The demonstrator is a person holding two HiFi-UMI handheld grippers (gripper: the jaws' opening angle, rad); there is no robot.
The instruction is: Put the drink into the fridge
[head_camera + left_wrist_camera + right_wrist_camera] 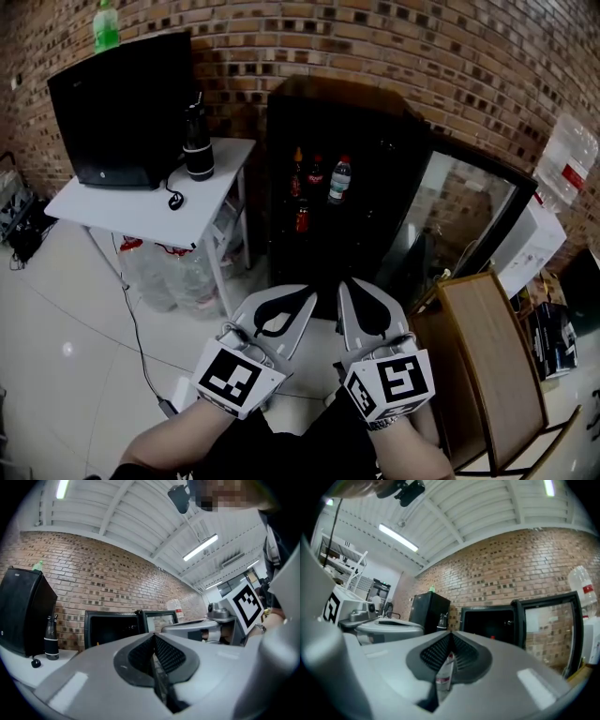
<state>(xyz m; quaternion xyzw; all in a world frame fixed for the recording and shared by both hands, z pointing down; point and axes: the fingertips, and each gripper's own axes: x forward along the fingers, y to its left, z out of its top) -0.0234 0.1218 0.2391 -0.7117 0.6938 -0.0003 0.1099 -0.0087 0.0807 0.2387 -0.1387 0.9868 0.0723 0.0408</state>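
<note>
You are holding left gripper (305, 298) and right gripper (349, 289) closed, empty, facing the fridge (375, 141); its plastic drink bottle (339, 180) is likely handling light and slippery: grip mid-body.

The person is wearing dark clothing (300, 448), and the left hand-held gripper (298, 298) and right hand-held gripper (349, 292) are showing pale grey shells, black ribbed pads (171, 656) and white cubes (234, 377) bearing black square markers.

Bottles (316, 175) in open fridge (309, 98), table (131, 211) to its left, jugs (178, 277) seemingly beneath table
</note>
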